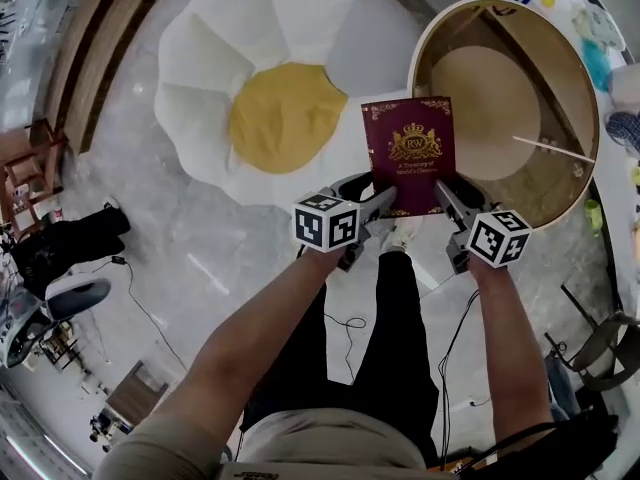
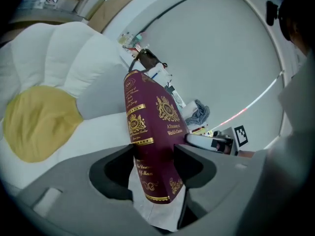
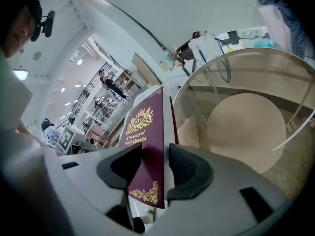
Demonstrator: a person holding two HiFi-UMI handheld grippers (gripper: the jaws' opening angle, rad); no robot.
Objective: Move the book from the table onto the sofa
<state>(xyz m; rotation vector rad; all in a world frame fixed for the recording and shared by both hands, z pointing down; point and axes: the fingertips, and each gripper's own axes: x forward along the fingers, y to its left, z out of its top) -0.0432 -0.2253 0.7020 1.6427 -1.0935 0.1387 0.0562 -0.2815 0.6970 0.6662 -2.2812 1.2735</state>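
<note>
A maroon book (image 1: 410,153) with gold print hangs in the air between the round glass-topped table (image 1: 428,40) and the flower-shaped sofa (image 1: 200,68), which is white with a yellow middle. My left gripper (image 1: 378,203) is shut on the book's lower left edge at the spine. My right gripper (image 1: 443,196) is shut on its lower right edge. In the left gripper view the book (image 2: 152,127) stands upright between the pads (image 2: 183,154), with the sofa (image 2: 44,122) behind it. In the right gripper view the book's front cover (image 3: 145,146) is clamped, and the table (image 3: 241,127) lies to its right.
A thin white stick (image 1: 553,149) lies on the table. Black cables (image 1: 345,328) trail over the marble floor near the person's legs. A black bag (image 1: 70,240) and a wooden stool (image 1: 25,173) stand at the left. Clutter lines the far right edge.
</note>
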